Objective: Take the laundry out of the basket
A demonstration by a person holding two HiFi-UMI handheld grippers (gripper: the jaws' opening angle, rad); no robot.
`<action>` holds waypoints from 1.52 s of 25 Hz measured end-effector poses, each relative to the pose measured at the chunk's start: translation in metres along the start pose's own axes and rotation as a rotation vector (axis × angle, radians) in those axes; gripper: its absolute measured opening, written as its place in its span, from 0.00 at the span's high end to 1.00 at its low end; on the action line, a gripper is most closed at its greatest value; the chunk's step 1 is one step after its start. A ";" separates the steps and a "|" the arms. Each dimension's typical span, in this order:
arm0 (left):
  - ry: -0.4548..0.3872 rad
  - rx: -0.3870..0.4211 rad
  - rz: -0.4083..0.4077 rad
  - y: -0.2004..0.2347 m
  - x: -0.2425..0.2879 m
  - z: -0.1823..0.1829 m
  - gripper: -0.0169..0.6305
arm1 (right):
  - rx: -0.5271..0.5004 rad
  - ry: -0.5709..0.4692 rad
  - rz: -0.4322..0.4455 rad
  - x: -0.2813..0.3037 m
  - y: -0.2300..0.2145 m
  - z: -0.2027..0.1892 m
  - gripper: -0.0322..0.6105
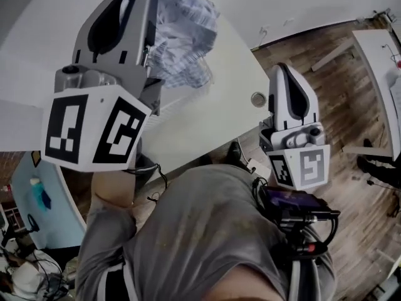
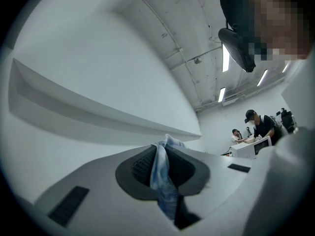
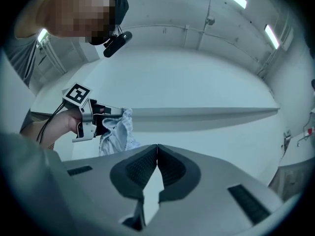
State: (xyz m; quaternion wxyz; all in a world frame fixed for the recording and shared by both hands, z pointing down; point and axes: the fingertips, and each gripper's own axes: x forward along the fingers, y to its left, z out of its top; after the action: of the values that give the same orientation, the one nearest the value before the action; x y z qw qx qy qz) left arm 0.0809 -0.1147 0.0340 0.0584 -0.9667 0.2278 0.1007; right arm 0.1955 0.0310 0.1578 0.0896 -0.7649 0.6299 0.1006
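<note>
My left gripper (image 2: 165, 143) is closed on a piece of laundry (image 2: 160, 178), a light blue and white cloth. A fold of it is pinched between the dark pads, and the rest hangs in a bunch high above the white table (image 1: 207, 121). My right gripper (image 3: 156, 150) has its jaws together with nothing between them and waits lower, at the table's edge. No view shows the basket, so I judge this piece is already out and must now be put down. For that I should lower it onto a bare part of the table and only then open. A round cap (image 1: 258, 98) sits near the table's corner. Beyond are the wooden floor (image 1: 326, 86), another table (image 1: 376, 68) and, far off, people at a desk (image 2: 258, 127). Nothing stands in my way.
</note>
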 end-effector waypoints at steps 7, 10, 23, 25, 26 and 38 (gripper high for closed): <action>-0.063 -0.017 -0.104 -0.078 0.025 0.018 0.91 | -0.036 -0.017 -0.092 -0.053 -0.055 0.019 0.94; -0.073 -0.025 -0.128 -0.114 0.040 0.025 0.91 | -0.047 -0.018 -0.114 -0.073 -0.086 0.033 0.94; 0.015 -0.083 -0.129 -0.182 0.075 -0.041 0.91 | -0.042 0.014 -0.095 -0.085 -0.158 0.025 0.94; 0.043 -0.093 -0.121 -0.186 0.074 -0.059 0.91 | -0.039 0.019 -0.081 -0.081 -0.161 0.022 0.94; 0.057 -0.100 -0.119 -0.188 0.074 -0.068 0.91 | -0.038 0.023 -0.074 -0.079 -0.162 0.021 0.94; 0.243 -0.147 -0.075 -0.191 0.050 -0.204 0.91 | -0.031 0.113 -0.024 -0.057 -0.161 -0.010 0.94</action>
State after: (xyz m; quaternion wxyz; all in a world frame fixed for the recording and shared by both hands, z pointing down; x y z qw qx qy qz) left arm 0.2453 0.0018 0.2343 -0.0366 -0.9813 0.1889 -0.0029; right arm 0.3430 0.1126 0.1842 0.0433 -0.7780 0.6232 0.0661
